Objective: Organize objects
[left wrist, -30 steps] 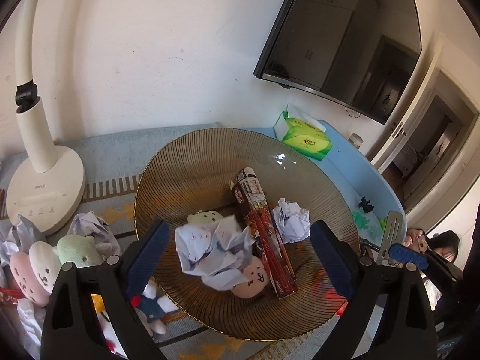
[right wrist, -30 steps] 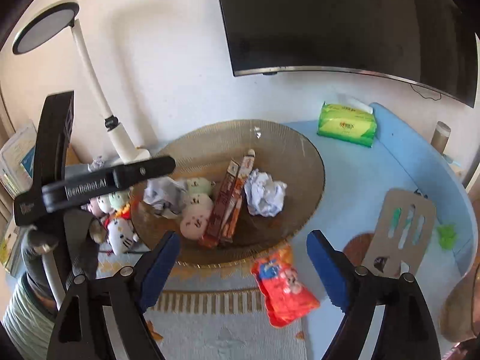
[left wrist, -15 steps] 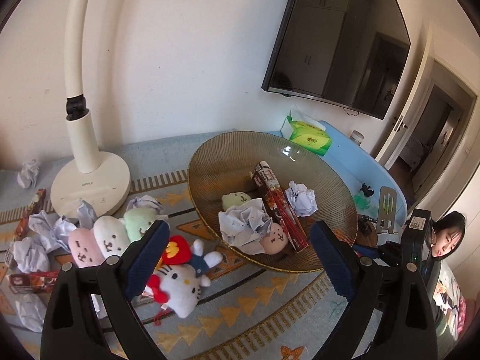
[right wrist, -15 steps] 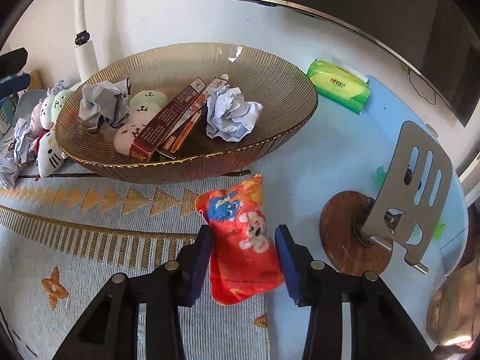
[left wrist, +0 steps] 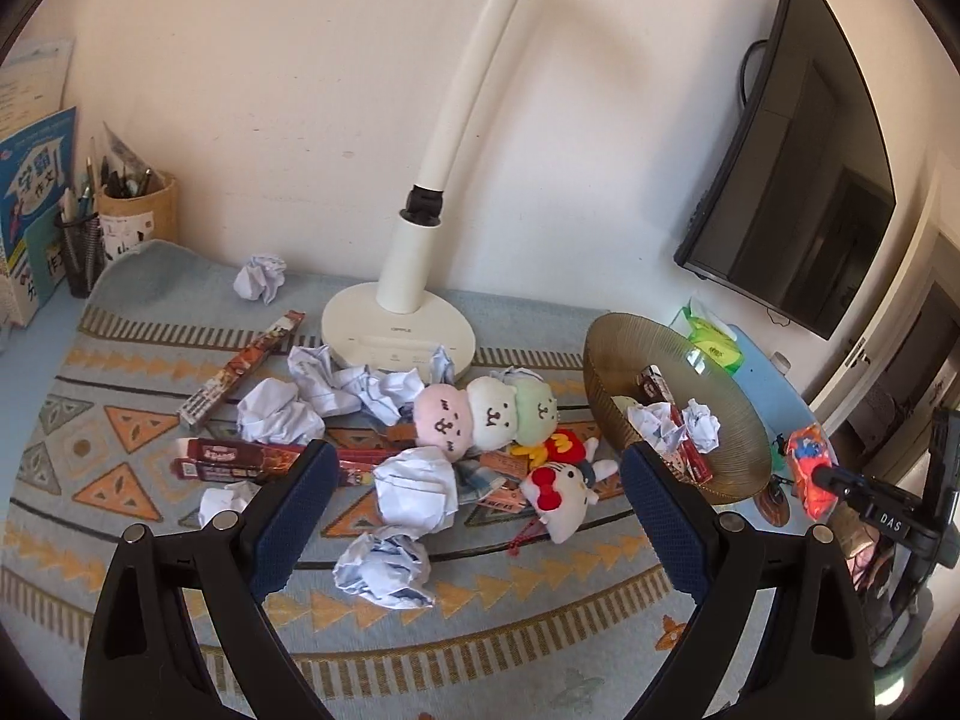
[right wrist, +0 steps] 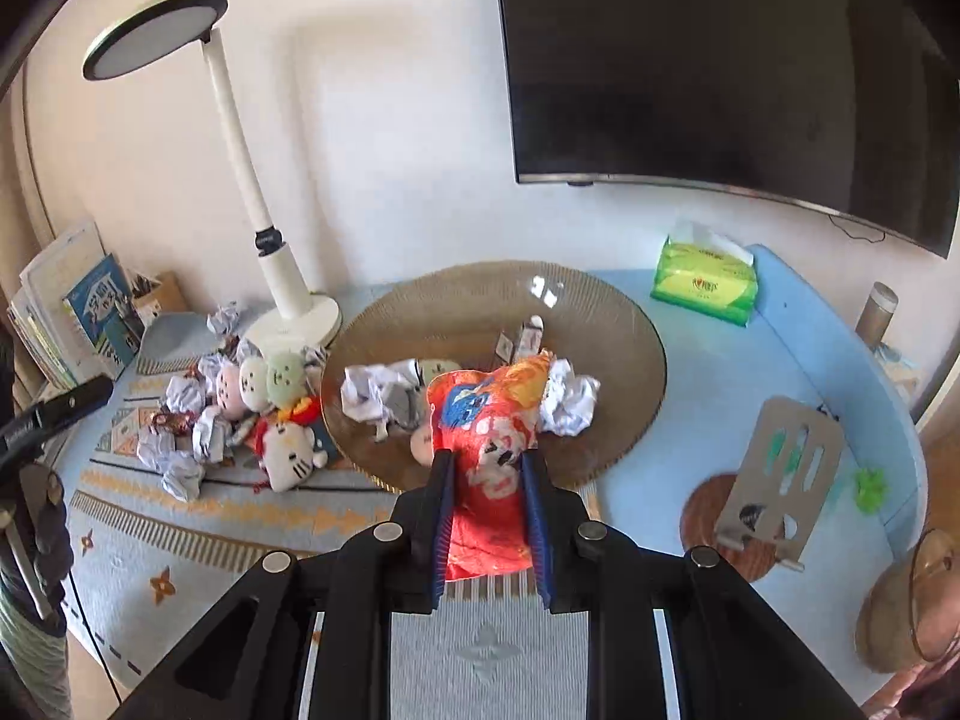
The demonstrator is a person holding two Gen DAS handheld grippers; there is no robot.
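My right gripper [right wrist: 489, 468] freshly clamped on the red snack packet [right wrist: 489, 426], lifted just before the brown bowl [right wrist: 636, 324], my left gripper [left wrist: 474, 498] spread wide, empty, over crumpled paper [left wrist: 417, 489] left of that bowl

A lived-in room of a home, seemingly a child's study corner: a light blue desk [right wrist: 798, 372] stands against a cream wall under a wall-mounted black flat screen [right wrist: 720, 60], with a white gooseneck desk lamp [left wrist: 414, 276], a patterned grey-and-orange woven mat [left wrist: 120, 480], a green pack of paper tissues [right wrist: 705, 288], schoolbooks with blue covers [left wrist: 33, 180], pen pots full of pencils [left wrist: 132, 210], small plush toys [left wrist: 480, 417] and crumpled white paper balls [left wrist: 384, 570] scattered beside a ribbed amber glass bowl [right wrist: 600, 312]
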